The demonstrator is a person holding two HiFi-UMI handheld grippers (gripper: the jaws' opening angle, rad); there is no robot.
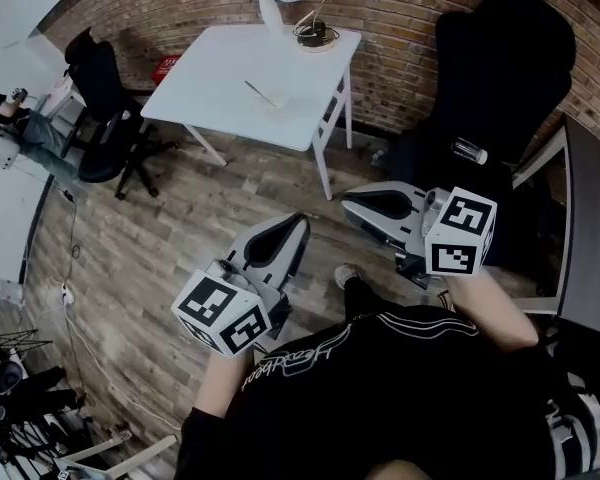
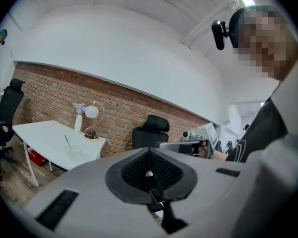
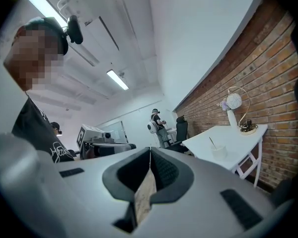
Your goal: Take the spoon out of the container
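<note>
At 12 o'clock on the tabletop (image 1: pixel 215 73), the spoon (image 1: pixel 257 90) leans in its container (image 1: pixel 274 102). My left claw (image 1: pixel 296 224) and right claw (image 1: pixel 354 201), well apart from it, are pressed together, empty; arriving unopened risks toppling it.

Office or studio-type workroom. Brick wall (image 1: pixel 400 8) across top of head view; wood-plank floor (image 1: pixel 180 228) through middle. White table (image 1: pixel 220 88) at upper centre, vase (image 1: pixel 269 8) and lamp (image 1: pixel 315 28) on far edge. Black office chairs at upper left (image 1: pixel 105 88) and upper right (image 1: pixel 500 68). Tripods and cables (image 1: pixel 20 408) at lower left. Ceiling strip light (image 3: pixel 118 79) at upper left of right gripper view.
</note>
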